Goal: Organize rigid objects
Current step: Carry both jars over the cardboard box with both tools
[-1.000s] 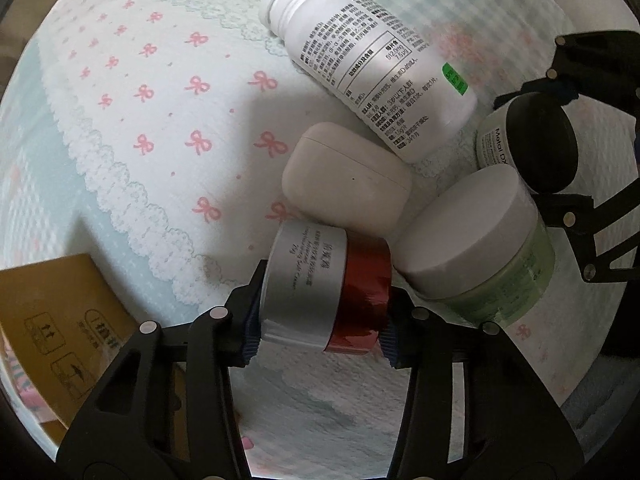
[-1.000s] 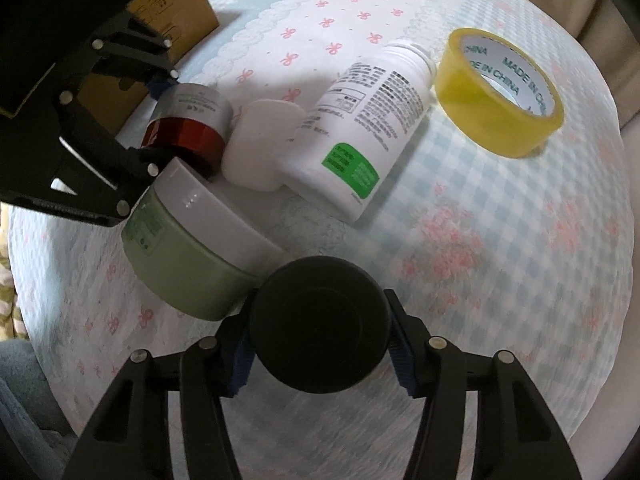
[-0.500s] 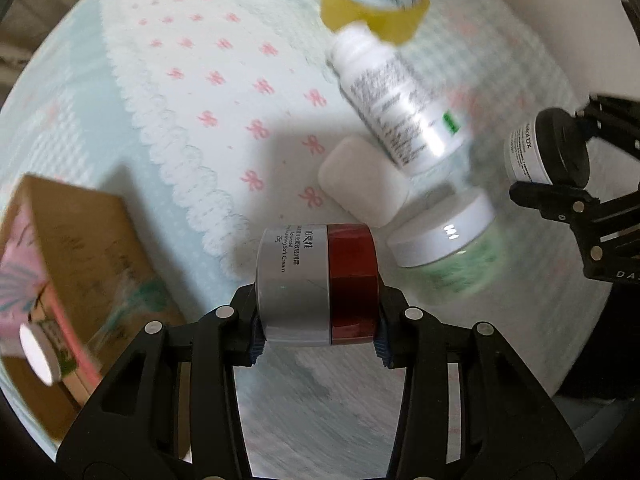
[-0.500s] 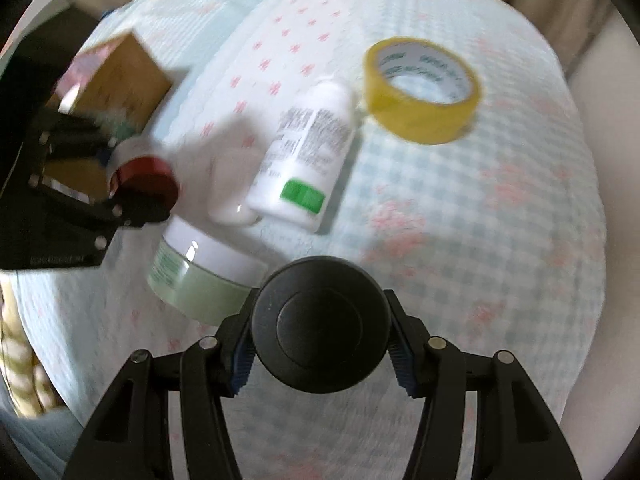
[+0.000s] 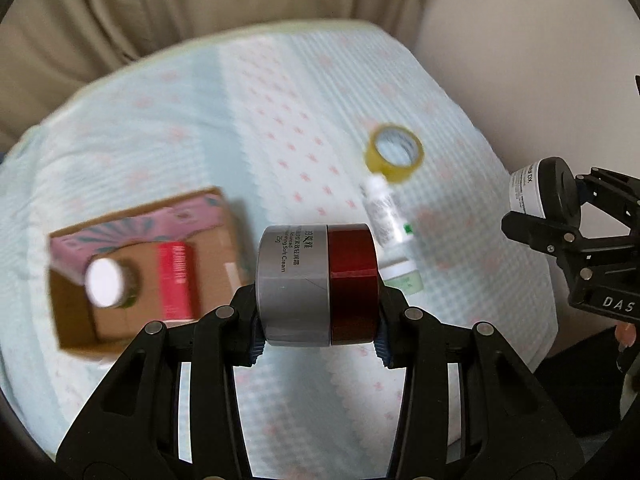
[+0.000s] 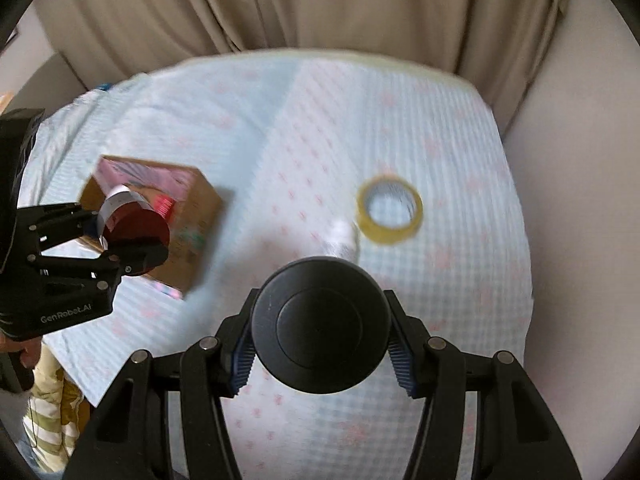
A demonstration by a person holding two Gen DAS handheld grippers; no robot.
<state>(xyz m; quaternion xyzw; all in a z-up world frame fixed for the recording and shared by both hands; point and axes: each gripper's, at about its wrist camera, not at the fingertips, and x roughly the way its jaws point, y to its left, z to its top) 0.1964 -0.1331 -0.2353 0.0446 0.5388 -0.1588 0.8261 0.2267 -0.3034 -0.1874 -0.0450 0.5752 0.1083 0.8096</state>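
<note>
My left gripper (image 5: 318,340) is shut on a silver cream jar with a red lid (image 5: 318,284), held sideways high above the bed. The right wrist view shows that jar (image 6: 132,216) hanging over the open cardboard box (image 6: 192,216). My right gripper (image 6: 320,356) is shut on a black-lidded jar (image 6: 320,322), whose lid faces the camera; in the left wrist view this jar (image 5: 540,190) shows a white label. The box (image 5: 216,248) holds a white-lidded jar (image 5: 104,282) and a red carton (image 5: 176,280).
On the bedspread (image 5: 280,120) lie a yellow tape roll (image 5: 394,158), a white bottle (image 5: 386,216) and a green jar with a white lid (image 5: 404,276), partly hidden behind the held jar. Beige curtains (image 6: 320,4) hang behind the bed. A hand (image 6: 16,350) shows at the left edge.
Both grippers have risen well above the bedspread with their jars held. The objects on the bed look smaller, and the cardboard box and curtains have come into view.
</note>
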